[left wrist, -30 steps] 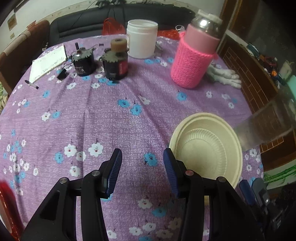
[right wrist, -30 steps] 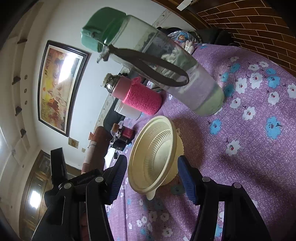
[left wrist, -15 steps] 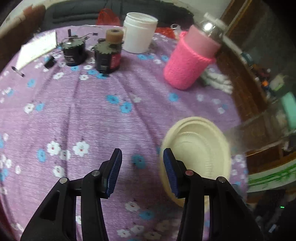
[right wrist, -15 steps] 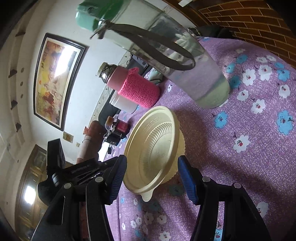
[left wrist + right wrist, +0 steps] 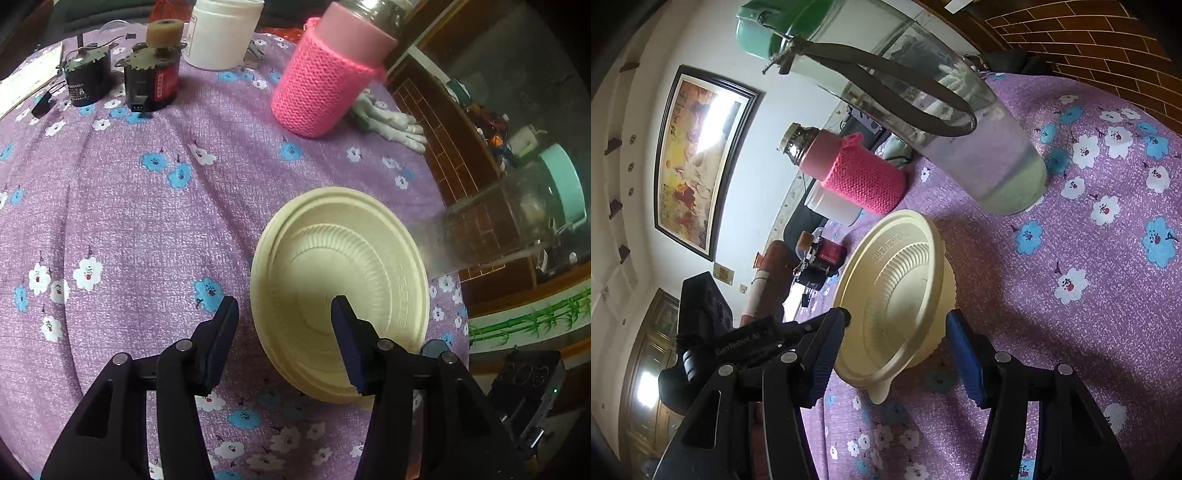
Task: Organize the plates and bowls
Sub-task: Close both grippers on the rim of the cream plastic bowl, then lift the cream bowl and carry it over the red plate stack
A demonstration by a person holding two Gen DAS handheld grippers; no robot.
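My landmark is the cream bowl [image 5: 340, 280], sitting upright on the counter [image 5: 129, 221], which wears a purple cloth with blue and white flowers. The bowl has a ribbed inside and a small tab on its rim, seen in the right wrist view [image 5: 894, 295].

My left gripper [image 5: 284, 314] hangs over the bowl's near-left rim. Its fingers [image 5: 221, 332] are apart and opening: one is outside the bowl over the cloth, the other above the bowl's inside, so the rim lies between them. Pads are not pressing on it.

My right gripper [image 5: 897, 347] faces the bowl from the other side. Its fingers [image 5: 964, 358] are apart, straddling the bowl; the wall sits in the gap. I cannot tell if either pad touches it; nothing looks clamped.

Beyond the bowl stands a bottle in a pink knit sleeve [image 5: 321, 85]. A clear bottle with a green cap [image 5: 905, 99] and a dark strap stands just beside the bowl, to its right in the left wrist view. A white jar [image 5: 221, 33] is behind the pink one, well apart from the bowl. Two small dark motors [image 5: 151, 81] stand far-left of the bowl. White gloves [image 5: 391, 118] lie past the pink bottle near the counter edge.
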